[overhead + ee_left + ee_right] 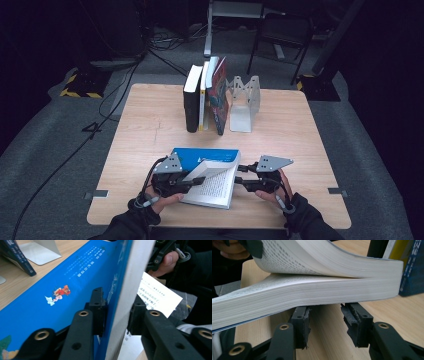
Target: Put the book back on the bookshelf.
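Thick paperback book [212, 175] lying half open on the table [150, 125], near edge, well in front of the bookend [245, 102]. Left gripper [117, 312] clamped on the lifted blue cover and pages (floppy, likely slippery); right gripper [324, 325] parted, empty, just beside the fore-edge. Best gripped near the spine.

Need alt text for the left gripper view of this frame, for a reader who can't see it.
Close up, the left tongs straddle the lifted front half of a blue-covered book, one black jaw against the cover and the other on the page side. Behind it a printed page shows, with a hand holding the right tongs, and a wooden table on the left.
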`<state>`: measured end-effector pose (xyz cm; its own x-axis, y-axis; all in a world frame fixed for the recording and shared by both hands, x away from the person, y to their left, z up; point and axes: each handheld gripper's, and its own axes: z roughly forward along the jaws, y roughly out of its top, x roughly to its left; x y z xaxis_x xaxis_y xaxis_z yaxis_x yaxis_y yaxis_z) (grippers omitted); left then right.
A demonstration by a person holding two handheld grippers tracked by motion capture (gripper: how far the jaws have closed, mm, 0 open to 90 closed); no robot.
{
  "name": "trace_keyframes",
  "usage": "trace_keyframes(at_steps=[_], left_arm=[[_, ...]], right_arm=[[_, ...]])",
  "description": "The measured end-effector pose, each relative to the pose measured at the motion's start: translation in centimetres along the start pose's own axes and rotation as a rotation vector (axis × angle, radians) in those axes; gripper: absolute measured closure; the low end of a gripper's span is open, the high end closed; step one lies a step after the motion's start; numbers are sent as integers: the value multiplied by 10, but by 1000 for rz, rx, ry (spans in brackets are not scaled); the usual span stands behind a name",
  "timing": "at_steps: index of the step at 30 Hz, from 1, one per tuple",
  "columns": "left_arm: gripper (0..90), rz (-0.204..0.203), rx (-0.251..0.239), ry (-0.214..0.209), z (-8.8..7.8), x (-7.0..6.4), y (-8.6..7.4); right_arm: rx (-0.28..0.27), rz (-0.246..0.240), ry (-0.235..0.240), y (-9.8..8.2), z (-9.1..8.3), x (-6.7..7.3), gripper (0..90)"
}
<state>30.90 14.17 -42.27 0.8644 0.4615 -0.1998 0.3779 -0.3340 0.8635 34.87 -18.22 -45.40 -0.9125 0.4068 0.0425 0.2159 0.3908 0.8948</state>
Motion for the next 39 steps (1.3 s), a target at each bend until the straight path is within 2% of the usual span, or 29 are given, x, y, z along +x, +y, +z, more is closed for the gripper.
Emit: trace_keyframes(at_steps=[1,3,4,5,6,8,10,12,13,14,15,16,18,19,20,22,24,26,28,30,31,34,36,38,39], left_arm=[[612,-14,14,11,-1,-1,-3],[560,-17,24,24,-1,-1,-4],[542,-8,41,64,-1,-3,-7],[541,-8,41,64,-1,-3,-7],[545,6,53,96,-2,-5,-10],[620,27,50,108,-3,-6,-10],[669,29,61,89,-3,-2,-8],[688,0,55,41,-1,5,-5],[692,0,55,41,-1,5,-5],[694,-10,51,1,3,8,-1],[699,-10,51,1,3,8,-1],[699,-7,45,-24,7,9,3],[712,18,29,-56,16,5,17],[713,18,29,-56,16,5,17],[713,20,22,-65,20,3,21],[712,44,4,-69,26,1,28],[707,46,-35,-84,29,0,31],[709,58,-68,-81,24,-1,29],[712,44,-105,-65,15,-1,26],[721,25,-147,-18,1,-4,22],[723,22,-156,2,-3,-6,21],[724,58,-177,127,-21,-18,15],[729,60,-191,189,-31,-23,12],[732,46,-212,224,-39,-24,8],[729,43,-215,250,-42,-23,6]], right_arm=[[-3,-12,-16,2,2,3,552],[7,-28,-27,2,6,6,552],[14,-25,-25,2,10,7,552],[18,-25,-20,1,12,8,552],[16,-25,-23,1,15,9,552],[14,-19,-15,2,18,9,553],[-1,-9,-13,3,18,8,562],[-8,4,-12,4,18,7,573],[-8,4,-12,4,18,7,573],[-13,8,-31,3,15,6,601],[-15,10,-38,2,13,5,603],[-15,10,-38,2,13,5,603],[-51,22,-65,3,-3,1,634],[-64,10,-84,5,-9,-1,640],[-64,10,-84,5,-9,-1,640],[-86,13,-108,7,-18,-5,655],[-105,15,-127,9,-24,-8,662],[-115,17,-124,11,-27,-9,662],[-131,32,-103,18,-25,-7,664],[-143,39,-80,26,-22,-4,664],[-156,26,-74,31,-20,0,664],[-169,7,-48,49,-11,7,662],[-155,-13,-53,62,-5,12,662],[-139,-54,-59,78,0,18,645],[-139,-56,-56,83,2,20,637]])
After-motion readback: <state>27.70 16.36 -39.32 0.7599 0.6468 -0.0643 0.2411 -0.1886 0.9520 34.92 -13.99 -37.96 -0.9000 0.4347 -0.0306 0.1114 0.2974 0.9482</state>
